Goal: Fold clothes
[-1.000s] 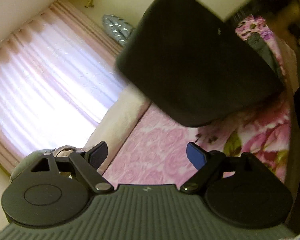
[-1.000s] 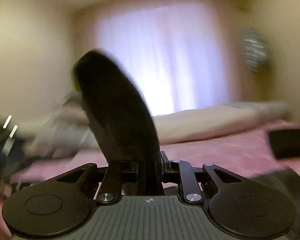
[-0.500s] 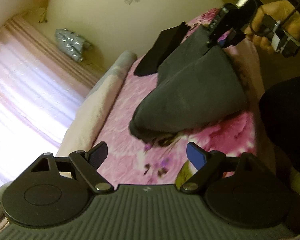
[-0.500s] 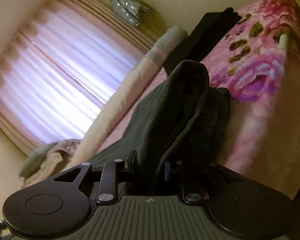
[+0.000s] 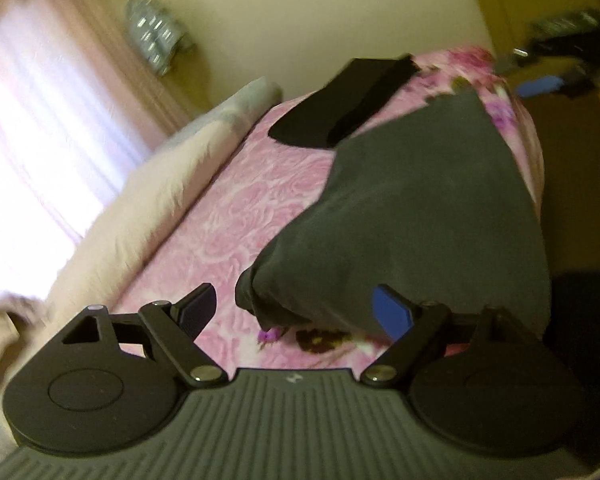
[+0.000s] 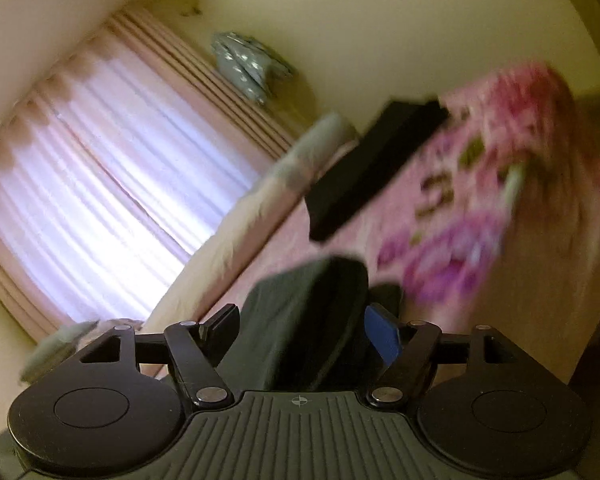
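Between the spread jaws of the left gripper [image 5: 294, 310] lies only pink bedspread; its jaws stand wide open and hold nothing. Just beyond them, the near folded edge of a dark grey cloth garment [image 5: 412, 216] rests on the pink rose-patterned bed [image 5: 236, 208], with the blue-padded finger [image 5: 392, 312] in front of that edge; whether it touches the cloth cannot be told. The dark grey garment runs from there along the bed's right side toward its far corner. Beyond the garment, at the far end of the bed, sits a flat black folded piece of clothing [image 5: 344, 104], overlapped at its near end by the garment. Left of the garment, along the bed's far side, stretches a long cream bolster [image 5: 148, 200], with a bright pink-curtained window [image 5: 32, 120] behind it.

Over the garment's far end, the right gripper [image 6: 300, 330] has its jaws parted, and a fold of the grey cloth sits between them, ungripped. Its view is blurred.
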Action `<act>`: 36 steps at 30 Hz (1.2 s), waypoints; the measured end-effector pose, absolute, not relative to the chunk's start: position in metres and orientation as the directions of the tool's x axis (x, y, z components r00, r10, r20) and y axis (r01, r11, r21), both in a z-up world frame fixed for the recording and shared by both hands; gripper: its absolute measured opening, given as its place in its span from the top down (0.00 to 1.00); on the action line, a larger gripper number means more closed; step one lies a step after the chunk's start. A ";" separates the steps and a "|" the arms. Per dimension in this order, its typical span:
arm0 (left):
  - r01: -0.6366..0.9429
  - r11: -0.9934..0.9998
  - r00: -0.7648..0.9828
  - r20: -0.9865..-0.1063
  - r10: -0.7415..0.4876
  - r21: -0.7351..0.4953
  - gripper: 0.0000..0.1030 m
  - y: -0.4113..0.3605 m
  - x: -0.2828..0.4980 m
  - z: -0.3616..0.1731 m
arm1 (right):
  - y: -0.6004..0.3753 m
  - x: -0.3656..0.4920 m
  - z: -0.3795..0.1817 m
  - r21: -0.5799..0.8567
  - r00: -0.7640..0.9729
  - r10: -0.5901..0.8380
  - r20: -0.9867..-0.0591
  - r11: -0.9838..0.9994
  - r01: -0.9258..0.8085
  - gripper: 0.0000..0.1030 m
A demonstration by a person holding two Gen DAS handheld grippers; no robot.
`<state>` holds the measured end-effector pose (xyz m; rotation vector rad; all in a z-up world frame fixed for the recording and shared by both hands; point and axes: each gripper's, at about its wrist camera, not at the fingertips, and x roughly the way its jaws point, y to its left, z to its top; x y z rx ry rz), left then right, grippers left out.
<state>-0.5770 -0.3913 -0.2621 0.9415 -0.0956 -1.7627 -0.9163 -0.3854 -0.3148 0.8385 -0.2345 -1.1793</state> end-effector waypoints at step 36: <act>0.894 -0.334 -0.018 -0.720 -0.694 0.300 0.54 -0.549 -0.467 -0.310 | -0.470 -0.851 -0.317 0.205 0.490 -0.675 -0.552 0.459 0.864 0.30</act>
